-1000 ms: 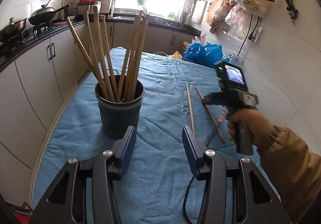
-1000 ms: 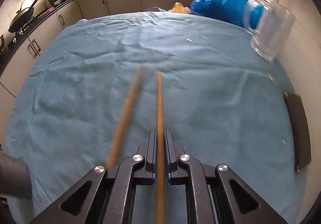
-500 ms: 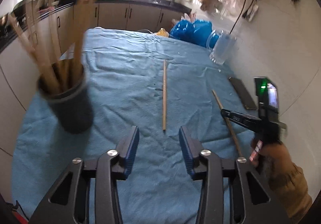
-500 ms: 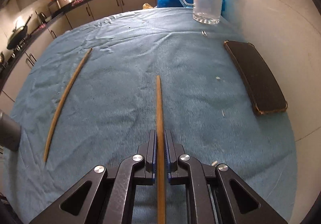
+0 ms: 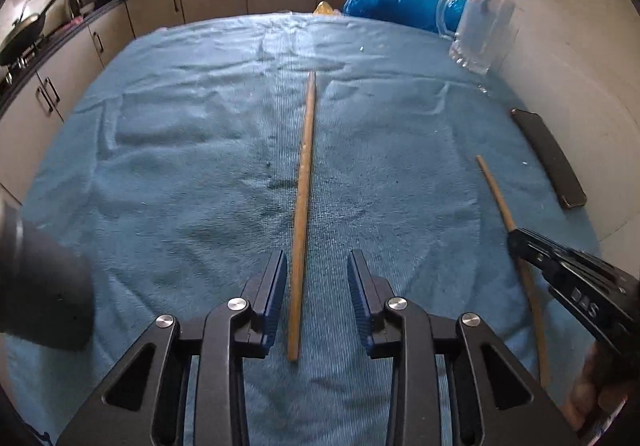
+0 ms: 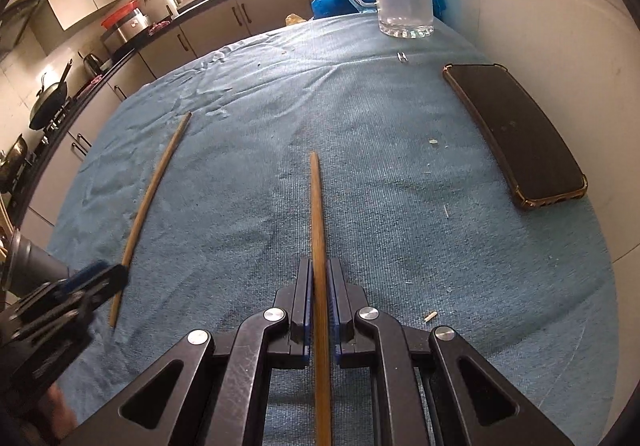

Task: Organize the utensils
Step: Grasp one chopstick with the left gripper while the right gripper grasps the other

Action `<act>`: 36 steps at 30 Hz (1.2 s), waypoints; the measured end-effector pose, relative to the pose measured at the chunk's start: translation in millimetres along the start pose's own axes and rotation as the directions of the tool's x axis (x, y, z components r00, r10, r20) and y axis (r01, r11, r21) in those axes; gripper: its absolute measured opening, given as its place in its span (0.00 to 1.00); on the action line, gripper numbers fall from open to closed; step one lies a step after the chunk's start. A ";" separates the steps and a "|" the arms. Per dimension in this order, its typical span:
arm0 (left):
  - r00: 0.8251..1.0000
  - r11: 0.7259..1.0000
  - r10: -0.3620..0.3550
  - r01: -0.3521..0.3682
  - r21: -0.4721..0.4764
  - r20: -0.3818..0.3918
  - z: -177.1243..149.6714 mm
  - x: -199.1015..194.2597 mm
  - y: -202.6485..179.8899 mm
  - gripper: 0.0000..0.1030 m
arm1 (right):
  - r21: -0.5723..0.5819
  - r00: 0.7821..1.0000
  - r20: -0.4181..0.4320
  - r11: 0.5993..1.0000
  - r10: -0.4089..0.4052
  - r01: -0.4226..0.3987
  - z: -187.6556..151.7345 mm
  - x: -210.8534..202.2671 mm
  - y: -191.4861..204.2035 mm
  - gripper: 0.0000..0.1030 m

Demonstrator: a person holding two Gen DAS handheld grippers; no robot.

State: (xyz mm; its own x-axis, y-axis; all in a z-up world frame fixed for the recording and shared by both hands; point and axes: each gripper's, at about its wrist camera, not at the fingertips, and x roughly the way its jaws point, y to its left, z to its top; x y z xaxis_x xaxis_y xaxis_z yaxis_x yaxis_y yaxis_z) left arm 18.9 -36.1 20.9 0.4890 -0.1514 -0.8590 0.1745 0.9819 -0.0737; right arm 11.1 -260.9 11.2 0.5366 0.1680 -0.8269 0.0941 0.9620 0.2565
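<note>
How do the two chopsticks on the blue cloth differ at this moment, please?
The right chopstick is clamped in the right gripper; the left chopstick lies loose on the cloth.

The left gripper straddles the left chopstick, its fingers closing but clear of it; the right gripper's fingers press on theirs.

Both are plain brown wooden sticks, pointing away from the cameras.

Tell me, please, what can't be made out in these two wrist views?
- Dark grey utensil holder: left wrist view, blurred and cut by the left edge; contents unseen.
- Held wooden chopstick: right wrist view, its rear end leaves the bottom edge.
- Left tool: right wrist view, blurred.
</note>
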 end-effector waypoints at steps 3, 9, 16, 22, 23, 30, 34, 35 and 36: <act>1.000 1.000 0.016 -0.016 0.001 -0.006 5.3 6.4 -0.1 0.21 | -0.007 1.000 0.000 1.000 0.005 -0.005 -0.6 0.0 -0.2 0.08; 0.999 1.000 0.023 -0.023 0.003 -0.040 -0.8 0.7 1.9 0.06 | -0.016 1.000 0.000 1.000 -0.001 0.001 -1.3 -0.3 0.7 0.08; 0.991 0.996 -0.085 0.085 0.000 -0.107 -52.6 -34.1 10.5 0.06 | 0.000 0.999 -0.043 1.000 0.031 -0.031 -7.2 -5.5 -3.7 0.08; 0.974 0.985 -0.154 0.165 0.056 -0.166 -97.0 -63.0 7.2 0.06 | 0.053 0.988 -0.106 0.993 0.114 -0.109 -32.0 -22.1 -16.7 0.08; 0.972 0.982 -0.166 0.178 0.059 -0.168 -97.3 -66.9 8.1 0.06 | 0.062 0.985 -0.114 0.991 0.126 -0.120 -36.6 -24.9 -18.4 0.08; 0.979 0.981 -0.183 0.188 0.052 -0.090 -60.6 -84.1 6.5 0.14 | 0.024 0.981 -0.157 0.993 0.115 -0.113 -44.5 -30.4 -15.1 0.08; 0.986 0.986 -0.143 0.150 0.076 -0.090 -33.4 -67.1 -5.3 0.25 | -0.023 0.975 -0.210 0.996 0.078 -0.085 -36.5 -25.1 -6.7 0.10; 0.988 0.987 -0.128 0.135 0.086 -0.091 -26.8 -60.4 -9.1 0.25 | -0.041 0.973 -0.220 0.996 0.065 -0.076 -34.4 -23.3 -3.9 0.10; 0.990 0.989 -0.105 0.113 0.092 -0.091 -21.6 -54.1 -10.8 0.25 | -0.057 0.972 -0.228 0.996 0.052 -0.067 -32.6 -21.7 -1.4 0.10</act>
State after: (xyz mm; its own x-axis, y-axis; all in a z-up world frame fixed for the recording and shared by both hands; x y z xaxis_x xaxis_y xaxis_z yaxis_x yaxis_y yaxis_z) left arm -27.9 -36.1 57.2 0.3883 -0.2427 -0.8890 0.3068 0.9437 -0.1237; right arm -28.1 -258.8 12.5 0.3355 0.2629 -0.9046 0.0095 0.9593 0.2823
